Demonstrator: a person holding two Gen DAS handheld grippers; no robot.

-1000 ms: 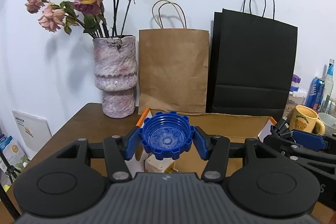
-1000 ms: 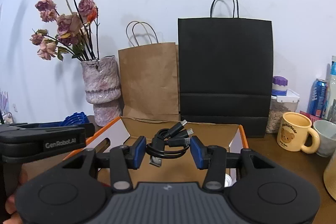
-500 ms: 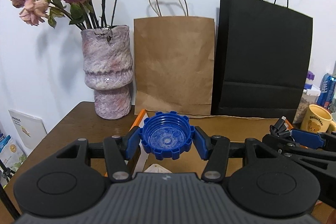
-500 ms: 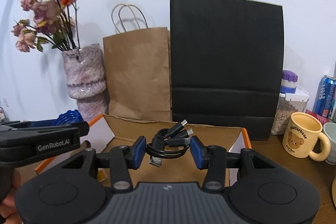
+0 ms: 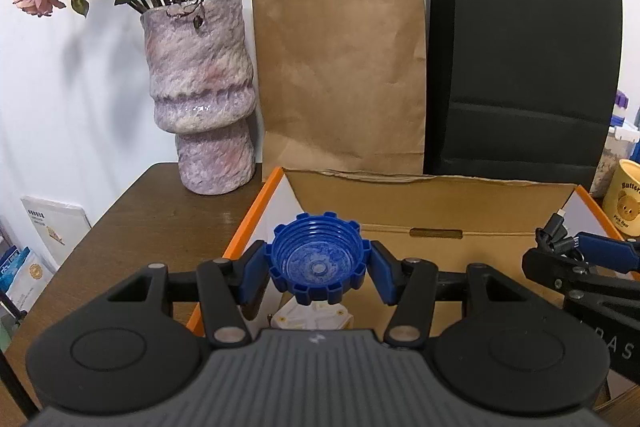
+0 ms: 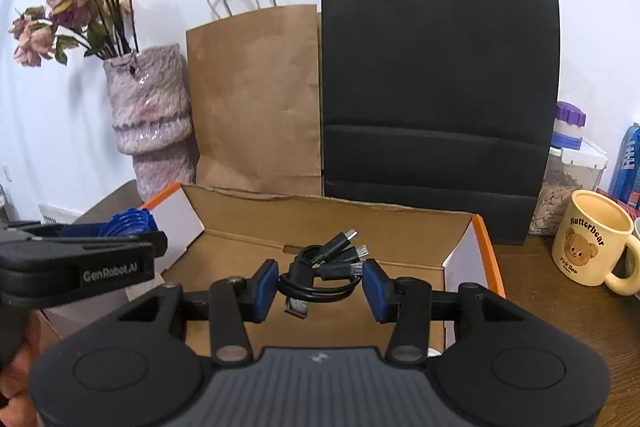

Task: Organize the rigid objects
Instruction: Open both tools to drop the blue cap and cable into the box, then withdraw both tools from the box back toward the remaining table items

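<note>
My left gripper is shut on a blue ribbed screw cap, its hollow side facing the camera, held over the left part of an open cardboard box with orange-edged flaps. A white object lies in the box below the cap. My right gripper is shut on a coiled black multi-plug cable above the same box. The left gripper with the cap shows at the left of the right wrist view. The right gripper's fingers show at the right of the left wrist view.
Behind the box stand a mottled pink vase with dried roses, a brown paper bag and a black paper bag. A yellow bear mug, a lidded jar and a can stand right. Brown table.
Both grippers have moved forward and down toward the box with their loads; the box, vase and bags now look nearer and larger. Neither grip has changed.
</note>
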